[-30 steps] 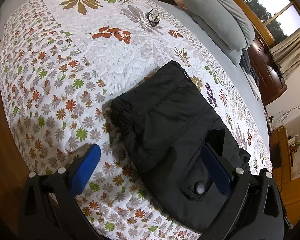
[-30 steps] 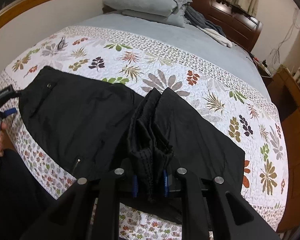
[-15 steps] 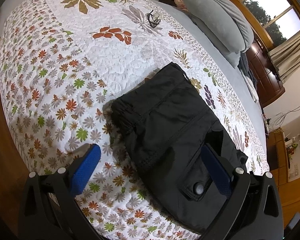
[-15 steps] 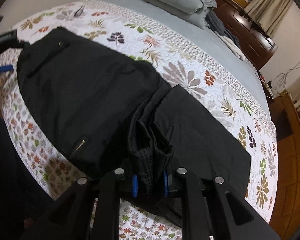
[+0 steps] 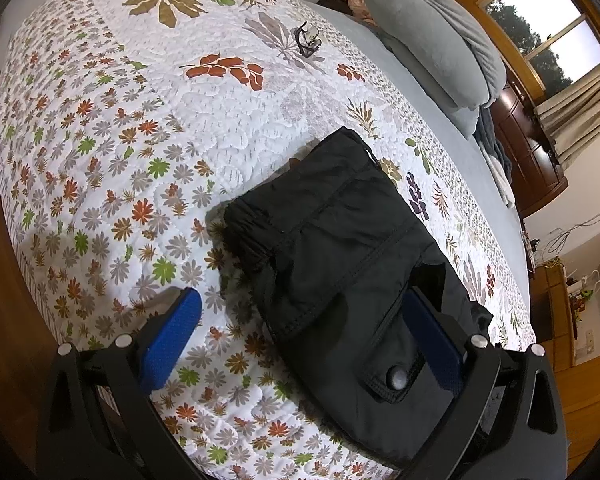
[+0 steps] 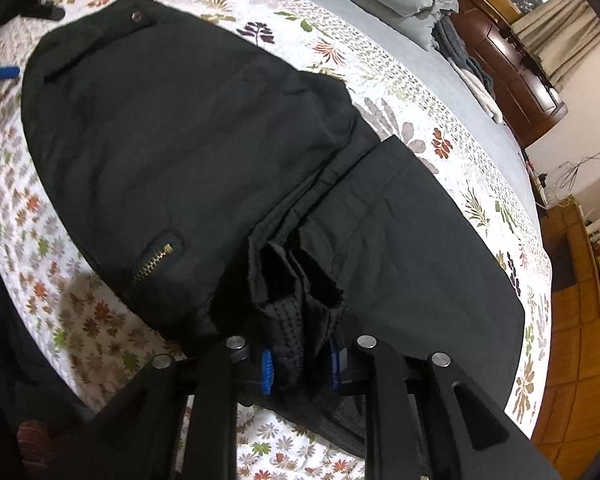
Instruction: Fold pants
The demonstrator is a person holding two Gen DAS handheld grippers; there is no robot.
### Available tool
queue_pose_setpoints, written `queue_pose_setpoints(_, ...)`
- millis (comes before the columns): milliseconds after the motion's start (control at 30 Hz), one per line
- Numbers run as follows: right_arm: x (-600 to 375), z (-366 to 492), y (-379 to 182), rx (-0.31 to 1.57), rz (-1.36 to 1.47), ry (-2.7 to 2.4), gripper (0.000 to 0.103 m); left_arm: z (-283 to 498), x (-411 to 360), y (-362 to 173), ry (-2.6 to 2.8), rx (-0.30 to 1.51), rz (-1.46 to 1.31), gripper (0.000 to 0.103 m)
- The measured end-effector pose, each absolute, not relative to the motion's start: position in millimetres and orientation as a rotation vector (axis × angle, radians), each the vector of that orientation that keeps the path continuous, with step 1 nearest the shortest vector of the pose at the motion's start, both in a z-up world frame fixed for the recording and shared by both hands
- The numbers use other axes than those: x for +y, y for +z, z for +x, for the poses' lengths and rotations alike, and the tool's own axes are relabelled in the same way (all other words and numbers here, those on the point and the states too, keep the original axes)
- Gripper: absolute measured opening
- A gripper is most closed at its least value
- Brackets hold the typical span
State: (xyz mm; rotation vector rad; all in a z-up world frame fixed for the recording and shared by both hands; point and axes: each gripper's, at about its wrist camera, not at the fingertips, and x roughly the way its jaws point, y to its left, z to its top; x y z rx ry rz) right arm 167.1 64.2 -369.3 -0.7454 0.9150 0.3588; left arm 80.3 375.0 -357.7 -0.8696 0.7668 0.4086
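Black pants (image 6: 188, 152) lie on a floral quilt (image 5: 140, 128) on a bed. In the left wrist view the waistband end (image 5: 340, 248) with a snap button pocket lies flat. My left gripper (image 5: 300, 332) is open, with one blue finger over the quilt and the other over the pants. My right gripper (image 6: 300, 364) is shut on a bunched, hemmed fold of the pants and holds it over the spread fabric. A brass zipper (image 6: 152, 260) shows on the pants.
Grey pillows (image 5: 440, 52) and a grey sheet lie at the head of the bed. A small dark item (image 5: 306, 40) rests on the quilt far off. A wooden headboard, window and wood floor (image 6: 572, 340) surround the bed.
My right gripper has carried the held fold further over the pants towards the waistband end. The left gripper has stayed open and almost still.
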Motion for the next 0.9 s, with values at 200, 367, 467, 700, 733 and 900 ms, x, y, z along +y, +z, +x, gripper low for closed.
queue_pose_setpoints(200,39.5,166.2,-329.2,0.960,-0.519,0.476,0.057,80.5,375.0,-357.5,0.407,0.766,-0.870,0.100)
queue_pose_setpoints(367,-12.1,179.9,-282.4,0.971,-0.155,0.560,0.064,78.8,375.4,-358.4,0.408,0.767,-0.873,0.100)
queue_pose_setpoints(467,-20.0,200.9,-294.1,1.036,-0.128,0.519,0.062,78.7,375.6,-358.9,0.410,0.769,-0.873,0.100)
queue_pose_setpoints(700,-12.2,205.0,-345.0,1.162,-0.205,0.490,0.063,83.8,374.0,-361.3,0.406,0.790,-0.862,0.100)
queue_pose_setpoints(733,-10.6,203.3,-344.8,1.154,-0.223,0.491,0.063,84.6,374.0,-361.8,0.405,0.795,-0.862,0.100)
queue_pose_setpoints(900,-16.9,200.7,-311.3,1.131,-0.169,0.522,0.061,87.5,377.5,-365.9,0.396,0.809,-0.874,0.100)
